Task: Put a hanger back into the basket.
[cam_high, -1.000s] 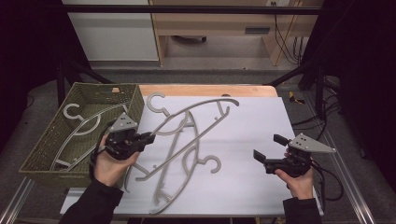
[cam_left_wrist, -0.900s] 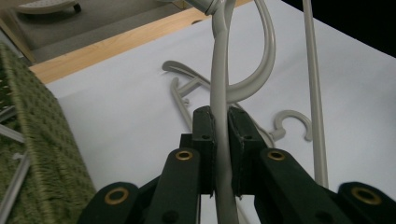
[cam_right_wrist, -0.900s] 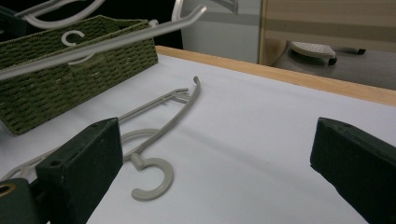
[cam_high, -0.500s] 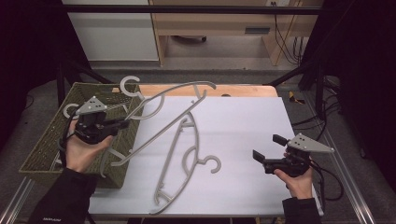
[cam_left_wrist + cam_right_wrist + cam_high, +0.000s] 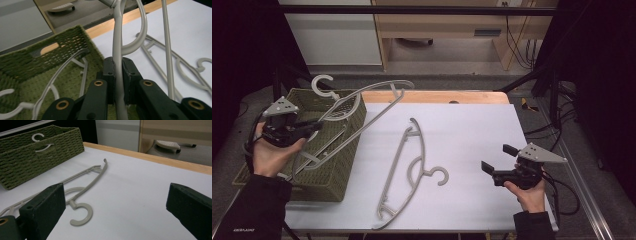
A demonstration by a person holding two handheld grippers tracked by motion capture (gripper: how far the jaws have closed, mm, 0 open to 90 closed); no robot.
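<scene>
My left gripper (image 5: 314, 126) has its jaws pressed together on a grey hanger (image 5: 362, 102), pinching one thin bar of it; in the left gripper view (image 5: 118, 82) that bar runs straight up between the two black pads. The hanger is up off the table, slanting over the near right corner of the green woven basket (image 5: 343, 172) at the left, with its hook (image 5: 323, 85) above the basket's far rim and its curved shoulder reaching out over the far edge of the white tabletop (image 5: 472, 130).

My right gripper (image 5: 494, 164) rests near the right edge of the table with its jaws spread wide and nothing between them (image 5: 117, 207).

A second hanger (image 5: 409, 170) lies flat on the white top between my two grippers, its hook towards the right one. The basket wall stands just beneath the lifted hanger.

The left gripper view looks down into the basket and shows more hangers (image 5: 53, 86) lying on its floor, which the high view only half shows through the held one. The right gripper view catches a hook (image 5: 37, 137) showing above the basket's rim.
</scene>
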